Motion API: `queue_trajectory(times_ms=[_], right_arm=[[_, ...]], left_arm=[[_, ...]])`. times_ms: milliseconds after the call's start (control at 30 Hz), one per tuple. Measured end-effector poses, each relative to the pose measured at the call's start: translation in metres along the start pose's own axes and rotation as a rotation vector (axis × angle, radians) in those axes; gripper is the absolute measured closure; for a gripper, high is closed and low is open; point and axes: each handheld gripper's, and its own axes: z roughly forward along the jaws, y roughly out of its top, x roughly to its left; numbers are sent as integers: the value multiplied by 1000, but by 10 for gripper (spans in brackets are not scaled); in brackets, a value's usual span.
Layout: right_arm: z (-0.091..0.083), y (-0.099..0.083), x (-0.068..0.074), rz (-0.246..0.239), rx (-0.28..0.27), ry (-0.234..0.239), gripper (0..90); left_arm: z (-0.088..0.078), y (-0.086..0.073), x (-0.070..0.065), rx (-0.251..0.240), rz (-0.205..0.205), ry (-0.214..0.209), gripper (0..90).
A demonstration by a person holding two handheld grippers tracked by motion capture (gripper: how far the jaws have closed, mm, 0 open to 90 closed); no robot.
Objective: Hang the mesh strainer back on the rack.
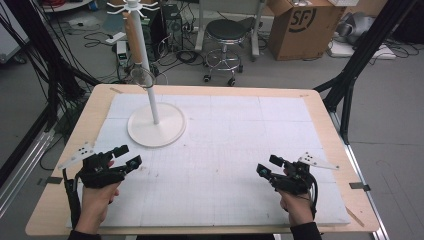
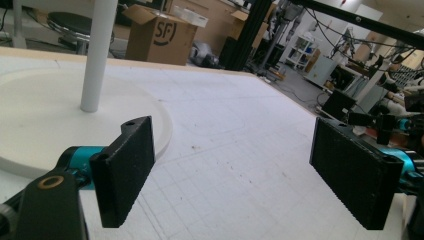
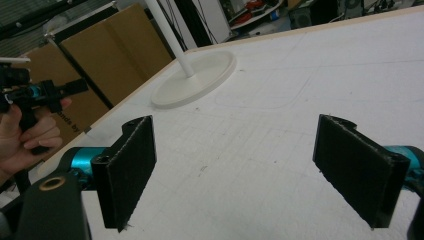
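A white rack stands on a round base (image 1: pixel 156 131) at the back left of the white mat, its pole (image 1: pixel 147 75) rising to a ring of hooks. From it hangs a utensil with a brown handle and a round wire ring (image 1: pixel 142 76). My left gripper (image 1: pixel 127 156) hovers low over the mat in front of the base, open, with nothing between its jaws. In the left gripper view it (image 2: pixel 235 150) points past the base (image 2: pixel 45 120) and pole (image 2: pixel 97 55). My right gripper (image 1: pixel 269 165) is open and empty at the front right, and in its own view it (image 3: pixel 235 145) faces the base (image 3: pixel 197 77).
The white gridded mat (image 1: pixel 235 140) covers most of the wooden table (image 1: pixel 75 140). Beyond the table stand a stool (image 1: pixel 226 35) and a cardboard box (image 1: pixel 302 25). Black frame legs (image 1: pixel 355 65) rise at the right. The left hand with its gripper (image 3: pixel 40 95) appears in the right gripper view.
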Motion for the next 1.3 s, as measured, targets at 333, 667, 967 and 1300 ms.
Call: queue_trajectory(times_ms=[333,667,967,1300], right_arm=[[0,-1,1,-14,10,-14,168],[3,-4,1,-39,35,-33,168],[2,-4,1,-35,33,-35,168],[1,-5,1,-33,36,-35,168]], left_arm=[[-2,-13,3,34,-18,47,189],[-7,-18,9,28,-42,65,190],[-7,-20,10,32,-47,67,190],[-5,-24,11,44,-48,63,191]])
